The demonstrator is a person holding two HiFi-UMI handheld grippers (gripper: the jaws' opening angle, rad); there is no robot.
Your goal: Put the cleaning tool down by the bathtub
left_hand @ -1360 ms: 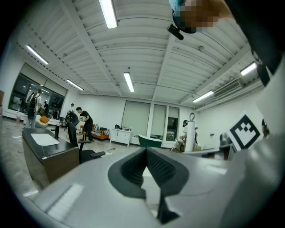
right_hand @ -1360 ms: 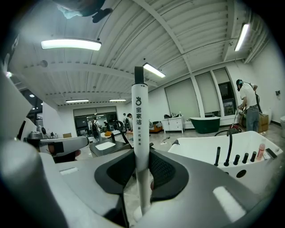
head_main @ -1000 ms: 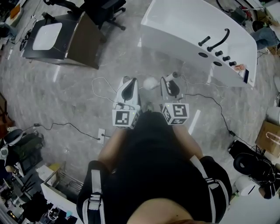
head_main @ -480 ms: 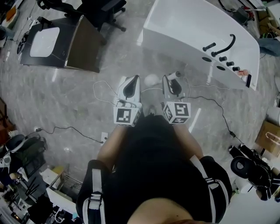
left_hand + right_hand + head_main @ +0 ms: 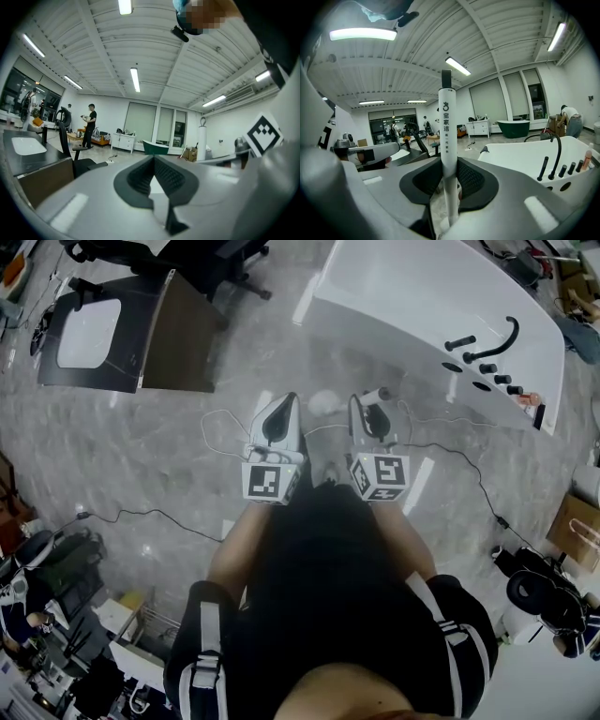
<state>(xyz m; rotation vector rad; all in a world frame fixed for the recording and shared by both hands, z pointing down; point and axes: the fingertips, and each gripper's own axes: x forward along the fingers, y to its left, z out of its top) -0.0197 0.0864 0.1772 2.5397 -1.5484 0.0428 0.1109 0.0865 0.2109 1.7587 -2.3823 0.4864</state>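
The cleaning tool (image 5: 446,136) is a white stick handle with dark print. It stands upright between the pads of my right gripper (image 5: 449,176), which is shut on it. In the head view the handle's top end (image 5: 378,395) pokes out beside the right gripper (image 5: 364,407). The white bathtub (image 5: 422,306) lies on the floor ahead and to the right, also seen in the right gripper view (image 5: 520,159). My left gripper (image 5: 287,401) is held level beside the right one, its jaws meeting at the tips with nothing in them (image 5: 153,159).
Black taps (image 5: 487,345) line the tub's near rim. A dark cabinet with a white top (image 5: 94,334) stands at the left, with an office chair (image 5: 220,259) behind it. Cables (image 5: 450,454) cross the grey floor. Clutter fills the lower left and right edges.
The head view has drifted, so the tub and cabinet sit slightly higher and further right. Both grippers keep their pose, and the tool stays in the right one.
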